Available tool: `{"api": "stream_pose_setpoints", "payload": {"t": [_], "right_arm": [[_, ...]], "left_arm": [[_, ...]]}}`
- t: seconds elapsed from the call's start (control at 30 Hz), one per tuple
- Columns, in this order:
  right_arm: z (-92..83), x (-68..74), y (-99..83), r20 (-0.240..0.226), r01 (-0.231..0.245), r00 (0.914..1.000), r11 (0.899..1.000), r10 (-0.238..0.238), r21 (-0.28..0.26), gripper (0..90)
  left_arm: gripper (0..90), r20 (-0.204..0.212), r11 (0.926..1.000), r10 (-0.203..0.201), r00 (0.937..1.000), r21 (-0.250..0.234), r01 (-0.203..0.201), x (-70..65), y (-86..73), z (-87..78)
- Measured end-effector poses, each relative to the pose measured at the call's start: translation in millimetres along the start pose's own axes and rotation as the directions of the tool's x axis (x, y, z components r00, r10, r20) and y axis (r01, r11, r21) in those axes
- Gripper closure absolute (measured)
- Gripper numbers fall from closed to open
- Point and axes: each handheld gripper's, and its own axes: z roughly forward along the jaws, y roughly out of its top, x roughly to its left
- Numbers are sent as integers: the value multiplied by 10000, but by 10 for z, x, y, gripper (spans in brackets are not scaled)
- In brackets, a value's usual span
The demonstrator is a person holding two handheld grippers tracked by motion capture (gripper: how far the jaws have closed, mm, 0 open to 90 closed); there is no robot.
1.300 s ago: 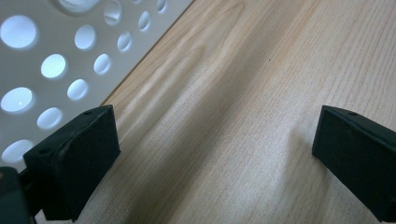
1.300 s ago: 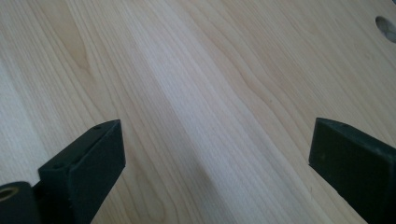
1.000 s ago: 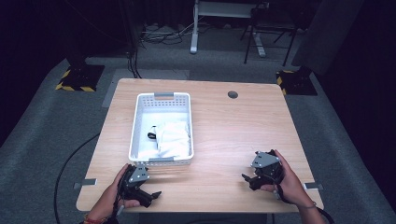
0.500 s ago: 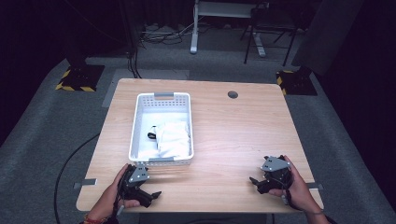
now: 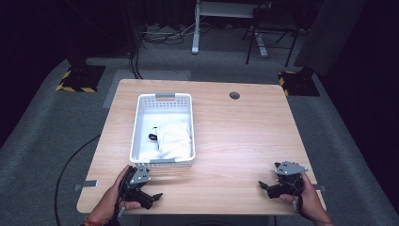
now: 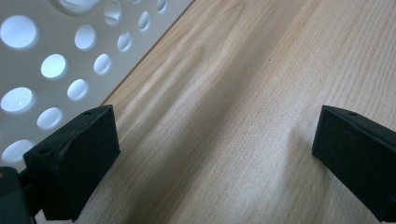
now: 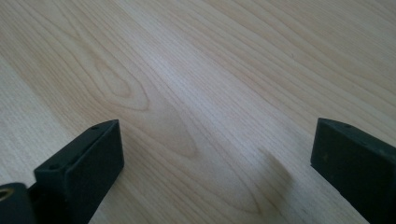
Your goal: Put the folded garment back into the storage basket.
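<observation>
Wooden table (image 5: 244, 136) with a white perforated basket (image 5: 162, 100) sitting on its left half, and there's white cloth (image 5: 175, 139) bunched up inside it with something small and black (image 5: 153, 136) next to it, can't really tell what. The left gripper (image 5: 153, 197) sits at the near-left corner just in front of the basket, jaws spread wide over bare wood, nothing in them. The right gripper (image 5: 263, 186) is down at the near-right corner, well away from the basket, jaws also wide apart and empty.
</observation>
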Motion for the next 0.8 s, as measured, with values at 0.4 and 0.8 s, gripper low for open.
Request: {"api": "stream_pose_setpoints", "payload": {"t": [0.4, 0.8], "right_arm": [[-40, -96, -138, -340, -1089, 9935, 9940, 1085, -90, 13], [-35, -126, -148, -505, -1400, 9888, 9901, 1403, 76, 5]], "left_arm": [[7, -15, 10000, 18, 10000, 6, -18, 1, 0, -1], [7, -42, 10000, -28, 10000, -17, 27, -6, -5, -3]]}}
